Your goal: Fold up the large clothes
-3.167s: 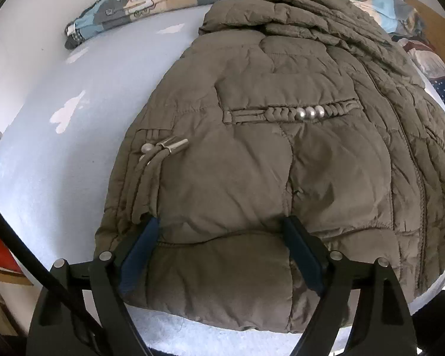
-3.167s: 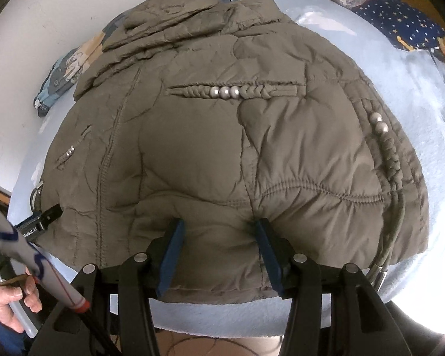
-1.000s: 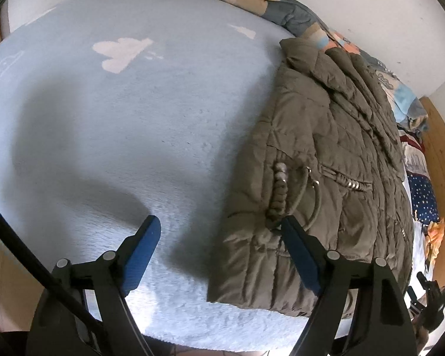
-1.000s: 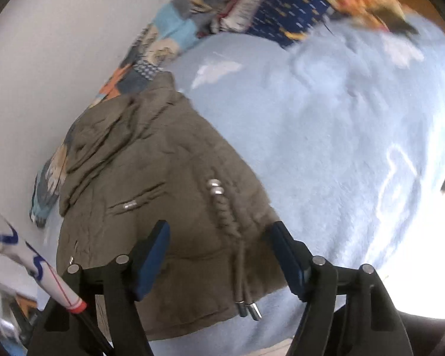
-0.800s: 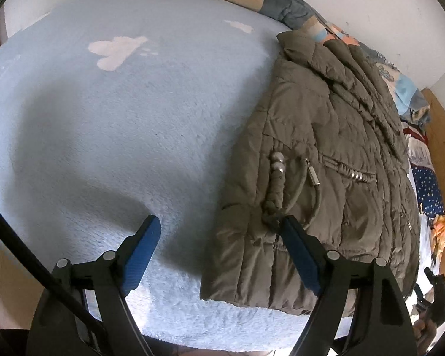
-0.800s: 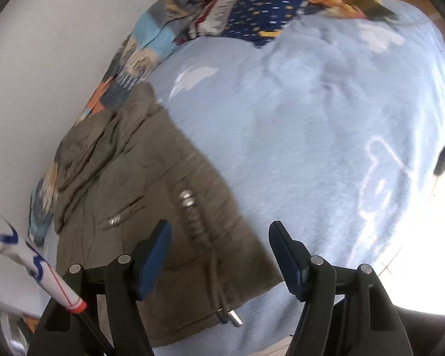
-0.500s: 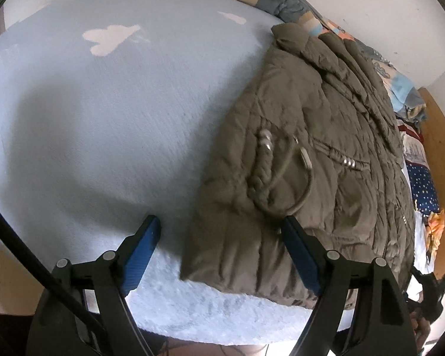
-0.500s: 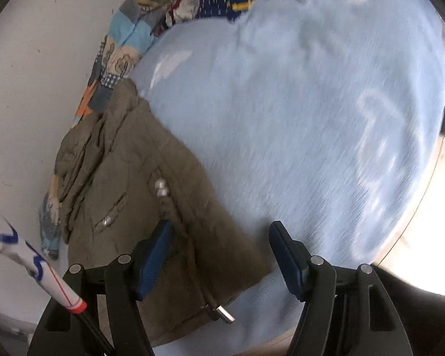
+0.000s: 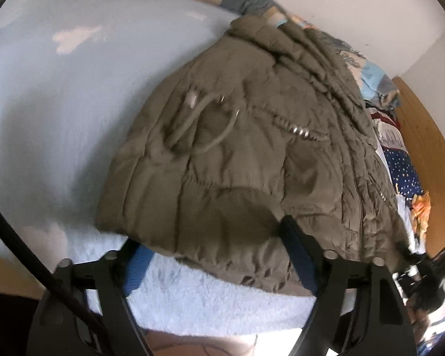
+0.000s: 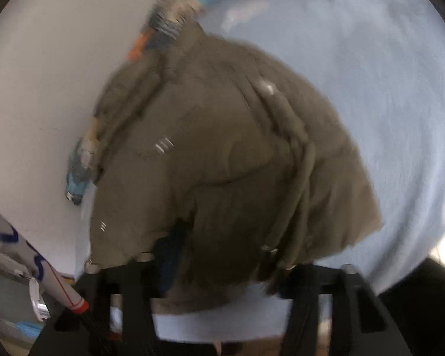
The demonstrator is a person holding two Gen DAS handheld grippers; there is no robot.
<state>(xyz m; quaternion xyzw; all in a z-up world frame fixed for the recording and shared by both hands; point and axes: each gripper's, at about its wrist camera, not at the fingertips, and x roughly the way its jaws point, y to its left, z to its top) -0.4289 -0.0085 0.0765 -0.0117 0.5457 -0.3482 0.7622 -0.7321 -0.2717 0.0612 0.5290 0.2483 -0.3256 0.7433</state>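
An olive quilted jacket [image 9: 252, 148] lies on a light blue fleece bed cover [image 9: 59, 103], collar far, hem near me, with a drawstring cord [image 9: 198, 130] looped on top. My left gripper [image 9: 219, 255] is open, its blue-padded fingers [image 9: 299, 255] straddling the near hem's left corner. In the right wrist view the jacket [image 10: 222, 163] is blurred. My right gripper [image 10: 222, 258] is open at the hem's right part, and the fabric hides most of its fingers [image 10: 169, 252].
A patterned quilt [image 9: 370, 74] lies bunched along the white wall behind the jacket. A starry blue cloth [image 9: 400, 172] and a wooden headboard [image 9: 424, 148] are at the right. The bed's near edge is just below both grippers.
Both grippers swung back in from the sides toward the jacket and now sit at its near hem, one at each side. The drawstring cord shifted on the fabric.
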